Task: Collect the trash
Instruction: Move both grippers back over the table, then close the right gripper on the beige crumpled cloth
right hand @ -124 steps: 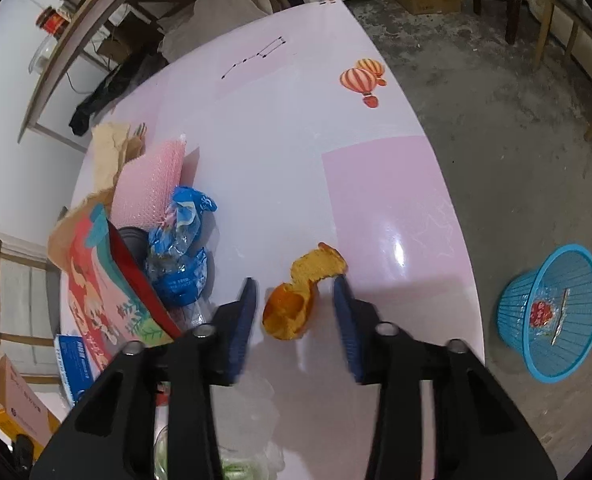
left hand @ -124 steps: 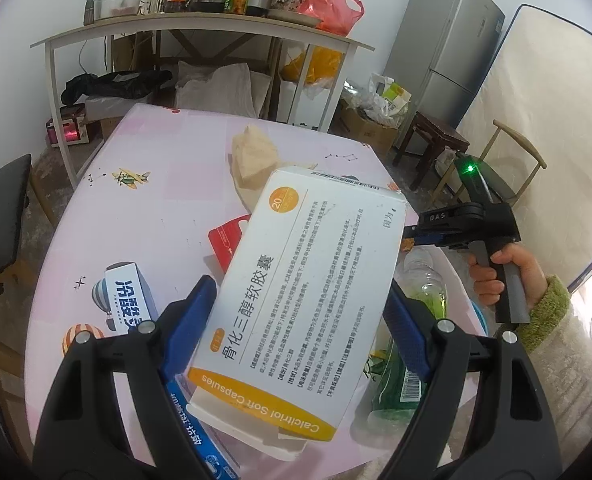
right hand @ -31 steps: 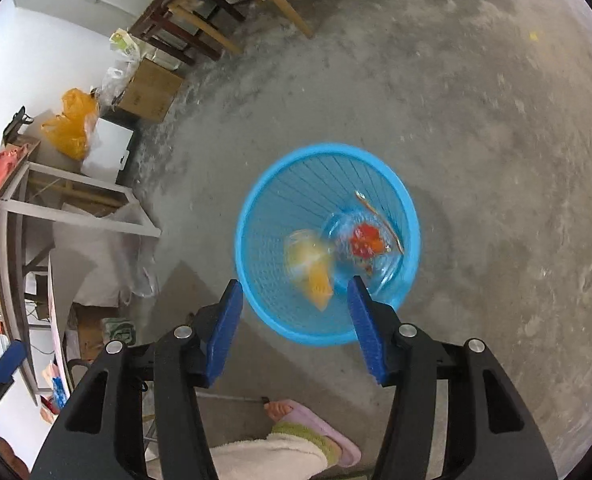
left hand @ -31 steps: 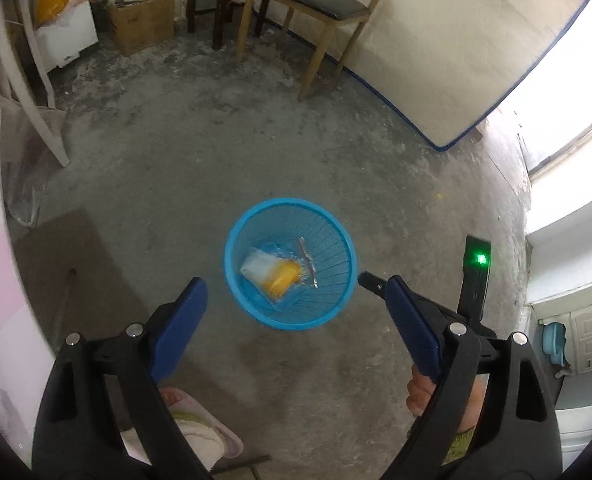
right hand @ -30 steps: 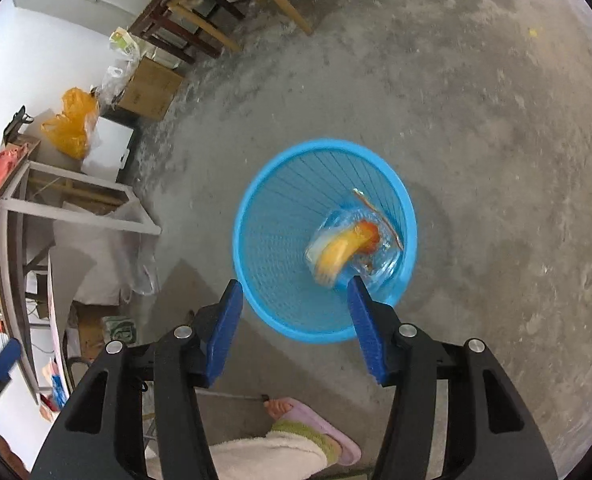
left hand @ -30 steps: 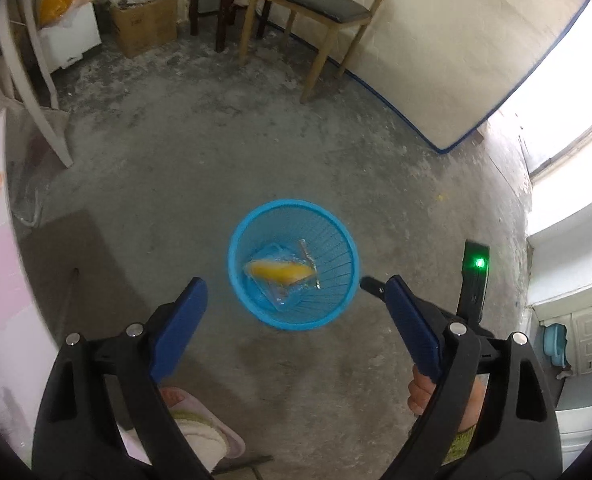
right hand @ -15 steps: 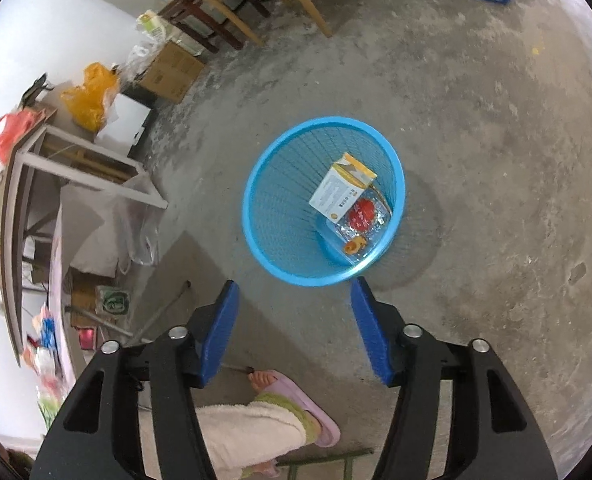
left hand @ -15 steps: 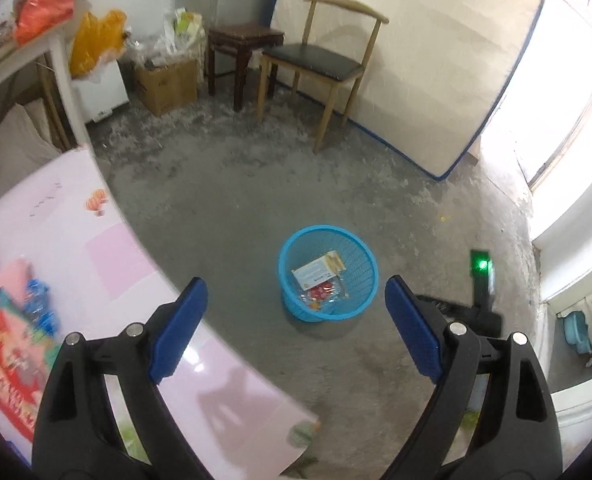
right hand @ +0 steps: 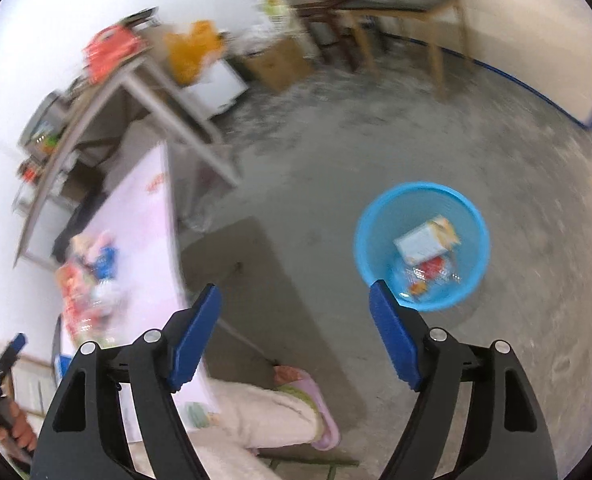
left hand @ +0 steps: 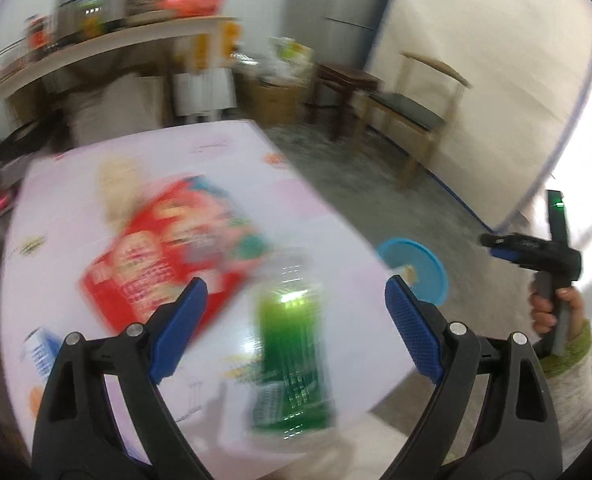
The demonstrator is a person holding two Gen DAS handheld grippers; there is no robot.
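Note:
My left gripper (left hand: 296, 320) is open and empty above the pink table (left hand: 336, 232). A green plastic bottle (left hand: 291, 344) lies on the table between its fingers, and a red snack bag (left hand: 155, 248) lies to the left; both are blurred. My right gripper (right hand: 296, 332) is open and empty over the floor. The blue trash basket (right hand: 376, 216) stands on the floor just beyond its right finger and holds a white and orange box (right hand: 424, 242) and small wrappers. The basket also shows past the table edge in the left wrist view (left hand: 416, 254).
A small blue and white carton (left hand: 37, 350) lies at the table's left edge. A wooden chair (left hand: 416, 108) and a stool stand by the far wall. A cluttered shelf table (left hand: 95, 44) stands behind. My slippered foot (right hand: 304, 412) is by the table edge (right hand: 175, 248).
My left gripper has swung from the basket back over the table, now above the green bottle. My right gripper has pulled back from the basket. The box and orange scrap now lie in the basket.

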